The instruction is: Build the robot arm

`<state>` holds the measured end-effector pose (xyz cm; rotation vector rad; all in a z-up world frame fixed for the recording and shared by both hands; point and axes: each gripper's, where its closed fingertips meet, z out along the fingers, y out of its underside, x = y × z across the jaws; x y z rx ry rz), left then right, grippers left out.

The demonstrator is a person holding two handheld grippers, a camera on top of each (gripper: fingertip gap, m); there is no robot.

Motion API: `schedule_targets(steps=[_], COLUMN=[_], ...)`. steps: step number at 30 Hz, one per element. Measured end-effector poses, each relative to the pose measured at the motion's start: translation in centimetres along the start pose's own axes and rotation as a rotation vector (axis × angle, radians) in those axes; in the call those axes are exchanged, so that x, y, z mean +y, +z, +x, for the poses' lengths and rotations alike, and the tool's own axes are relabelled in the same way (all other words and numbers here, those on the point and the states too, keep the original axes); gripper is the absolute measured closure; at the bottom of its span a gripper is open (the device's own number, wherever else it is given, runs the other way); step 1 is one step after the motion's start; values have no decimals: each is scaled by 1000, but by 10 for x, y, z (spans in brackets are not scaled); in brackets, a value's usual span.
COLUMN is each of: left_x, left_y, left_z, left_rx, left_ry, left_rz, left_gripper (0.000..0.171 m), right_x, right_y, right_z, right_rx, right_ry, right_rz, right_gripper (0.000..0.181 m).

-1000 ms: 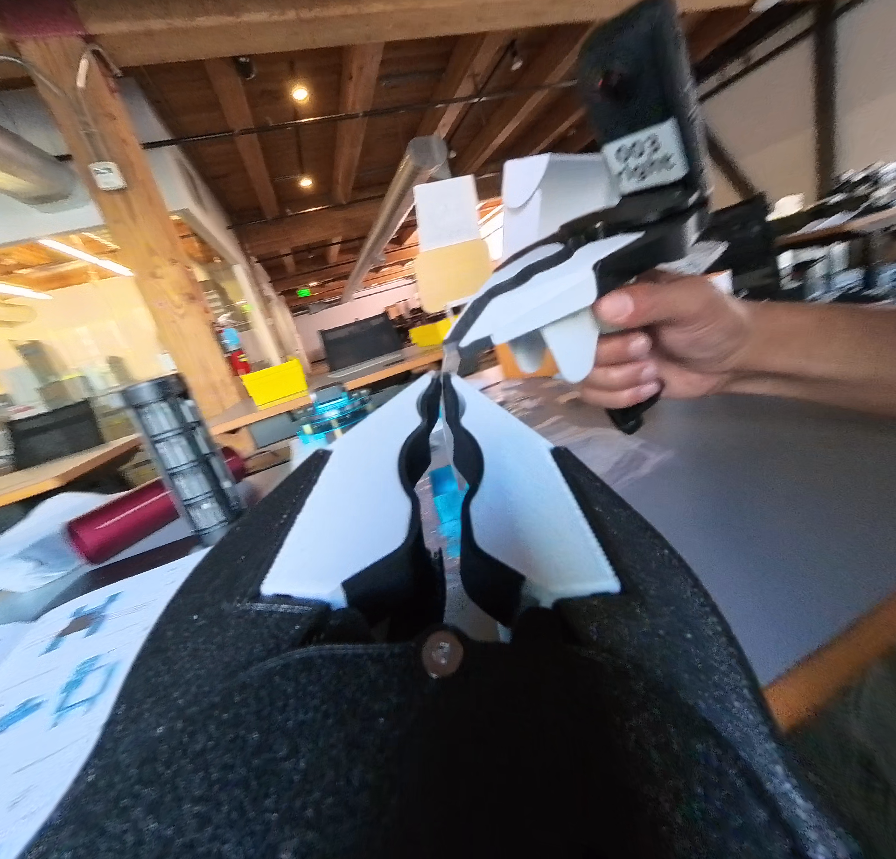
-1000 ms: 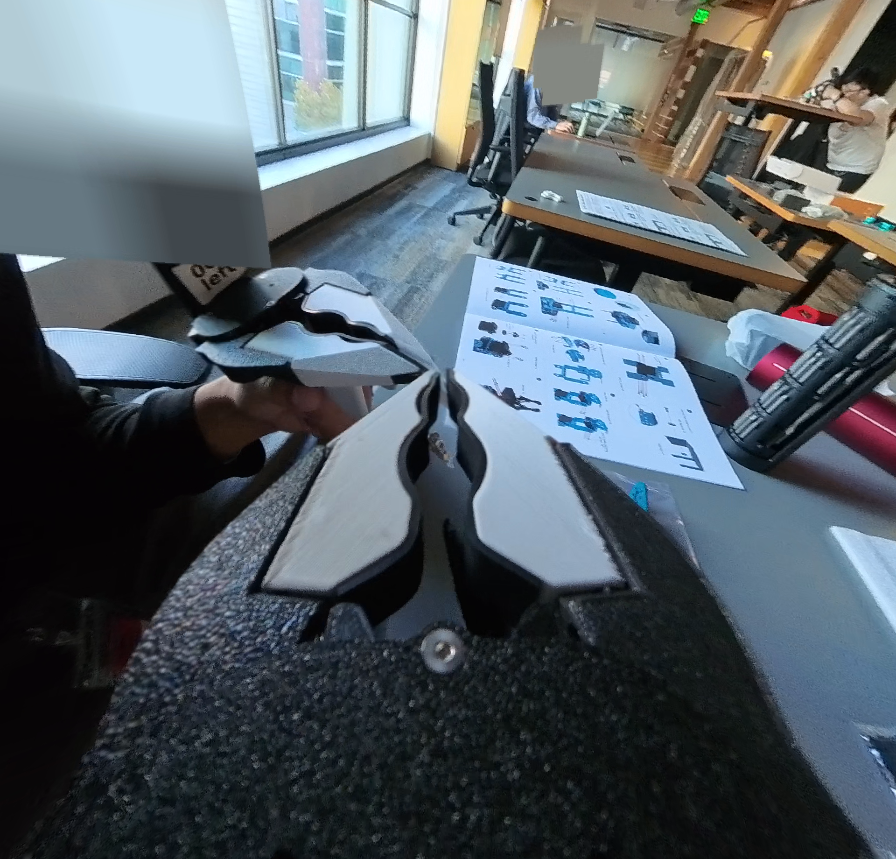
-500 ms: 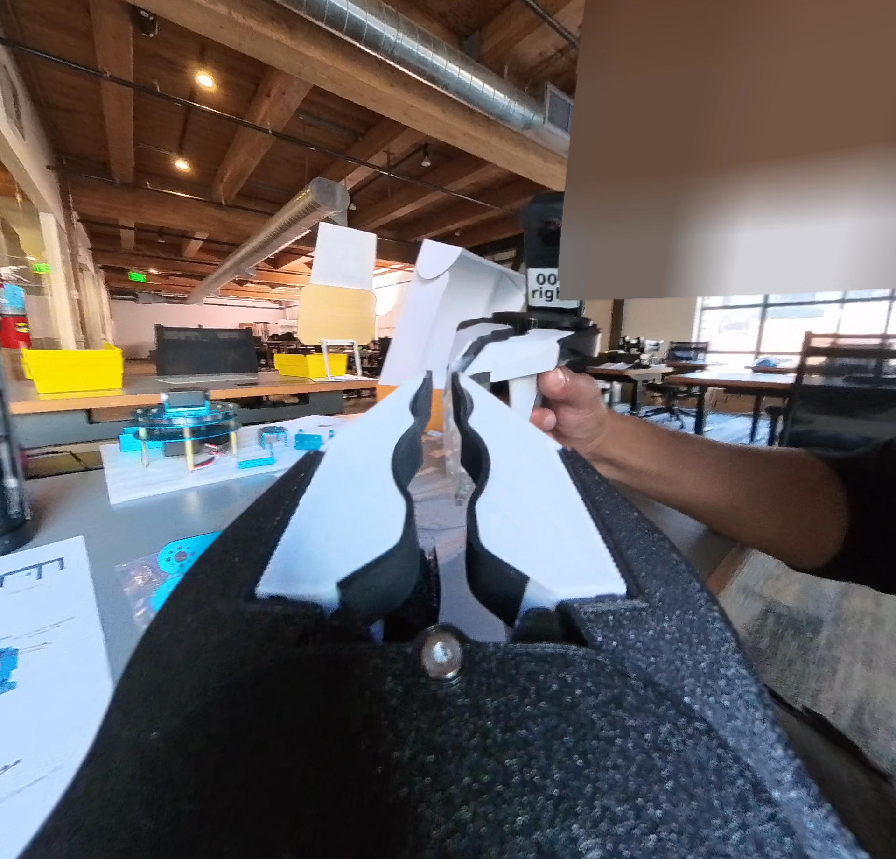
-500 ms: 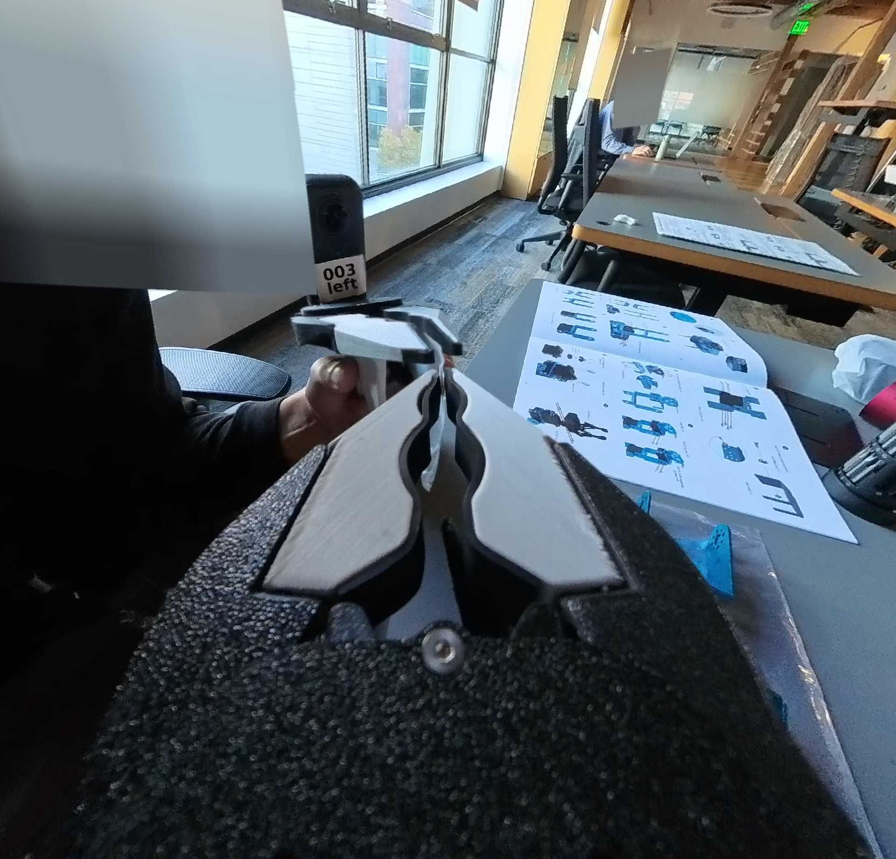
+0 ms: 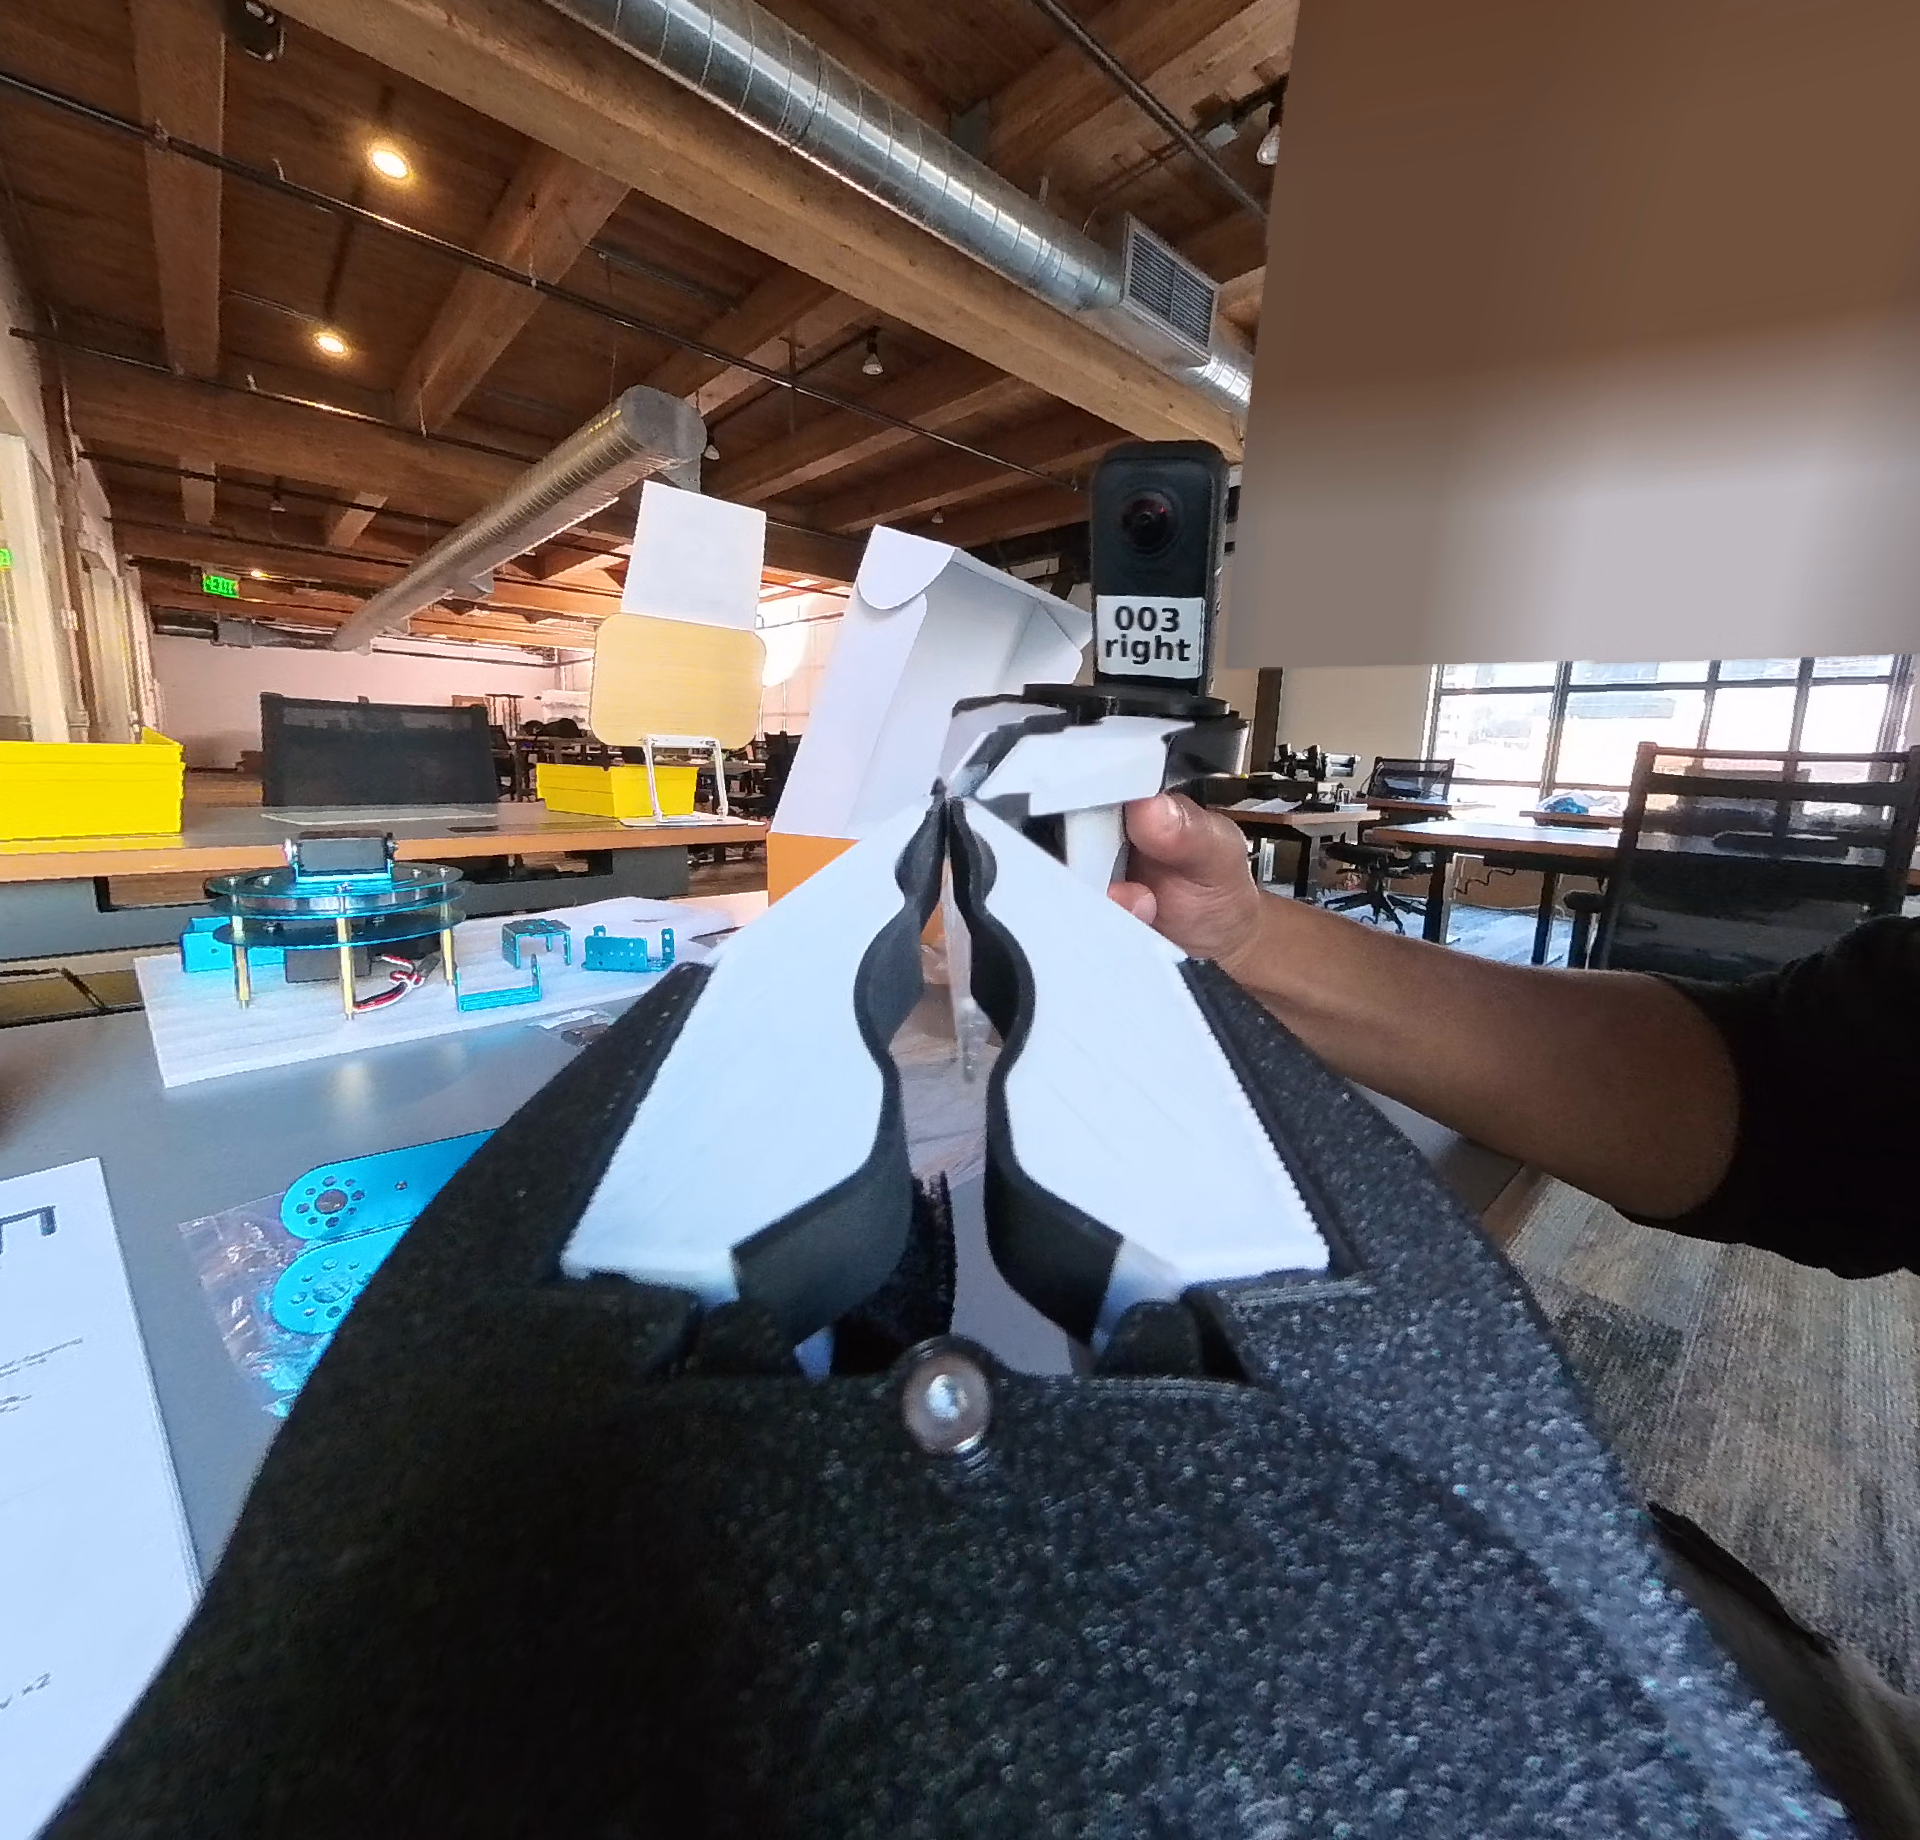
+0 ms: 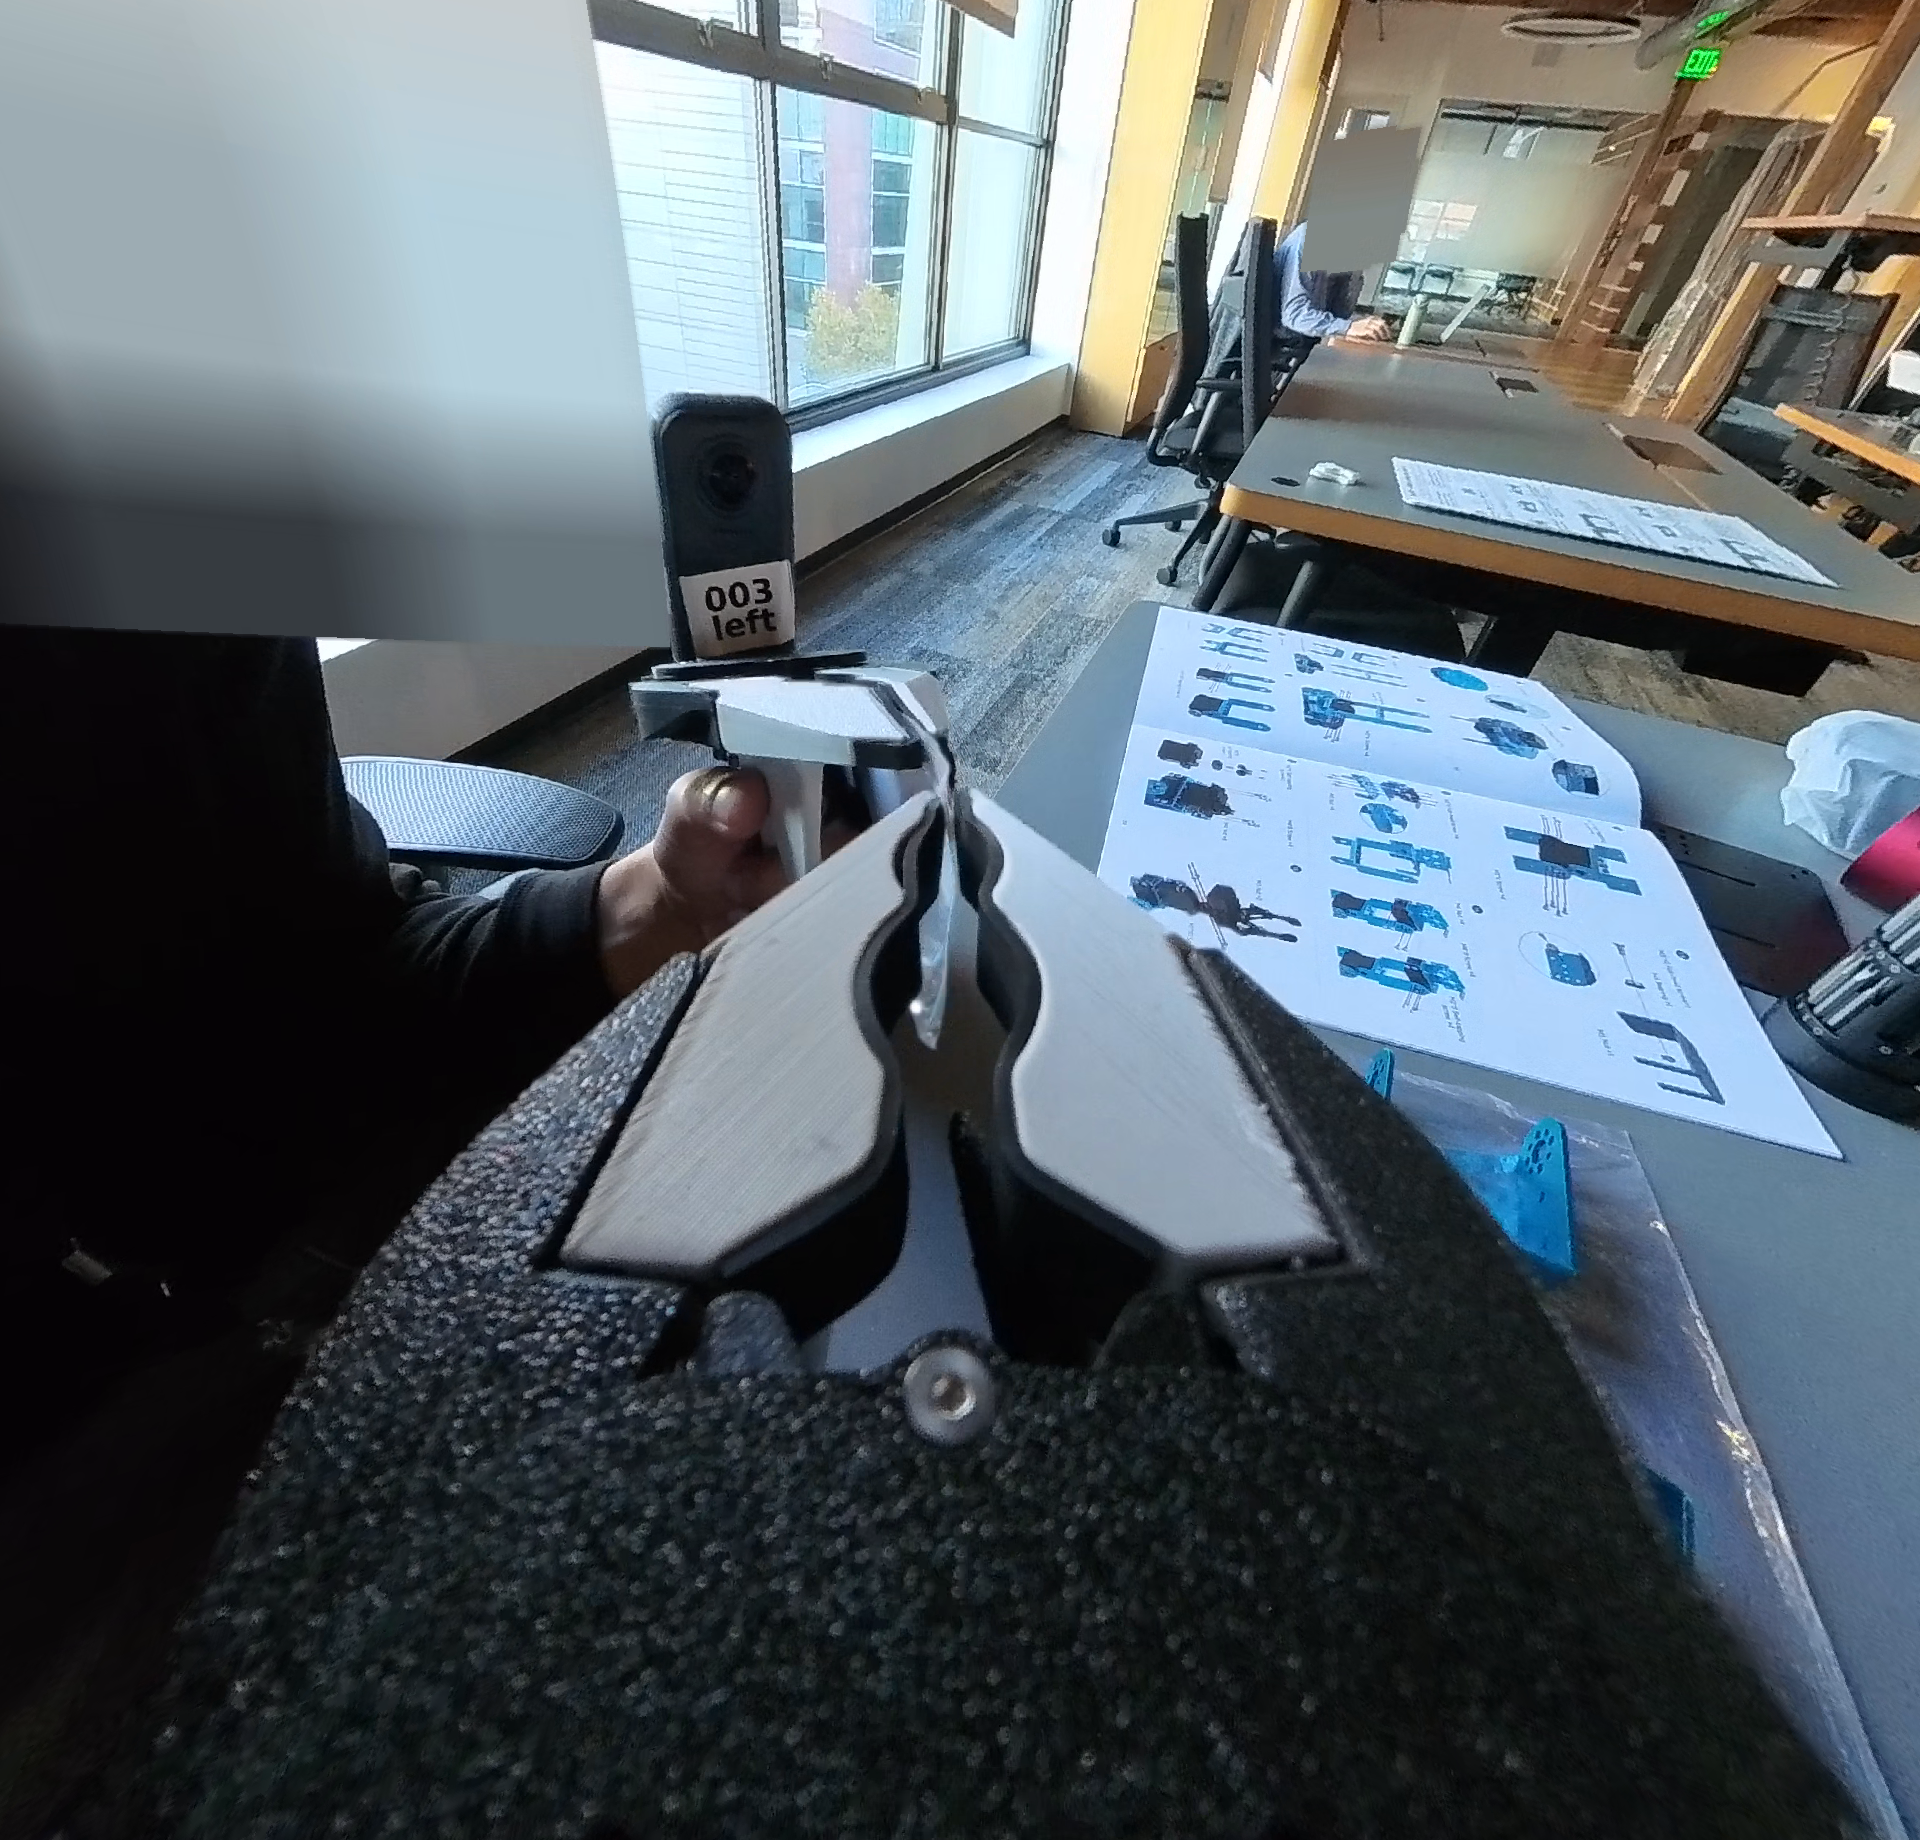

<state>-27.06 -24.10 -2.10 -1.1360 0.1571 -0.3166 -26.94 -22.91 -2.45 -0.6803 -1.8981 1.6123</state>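
My left gripper (image 5: 948, 816) and my right gripper (image 6: 948, 805) meet tip to tip in the air above the grey table's near edge (image 6: 1070, 710). Both are shut on the same small clear plastic bag (image 5: 963, 990), which hangs down between the fingers and also shows in the right wrist view (image 6: 935, 959). The right gripper shows opposite in the left wrist view (image 5: 1070, 767), held by a hand. The left gripper shows opposite in the right wrist view (image 6: 821, 725). What the bag contains is hard to see.
An open instruction booklet (image 6: 1403, 855) lies on the table. Blue metal parts in a clear bag (image 6: 1538, 1208) lie beside it. A teal round assembly (image 5: 332, 907) stands on a white board, with a white box (image 5: 914, 710) behind. A black ribbed cylinder (image 6: 1870, 1001) lies at the right. Less than 4 cm separates the two grippers' tips.
Both grippers have turned upright and level and now face each other squarely, tips together. Both stay shut on the clear bag throughout.
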Motion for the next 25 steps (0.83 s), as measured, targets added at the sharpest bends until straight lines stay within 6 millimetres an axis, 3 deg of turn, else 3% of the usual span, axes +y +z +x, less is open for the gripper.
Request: schedule_targets(steps=[19, 25], left_x=[1, 1], left_y=[-1, -4], left_z=[3, -1], left_rx=[16, 4], left_ry=[0, 16], left_rz=[1, -5], left_gripper=[171, 171], right_x=[1, -4], right_y=[-1, -7], right_z=[-2, 3], right_rx=[-27, -10], right_ry=[17, 30], right_rz=[-15, 1], right_gripper=[181, 170])
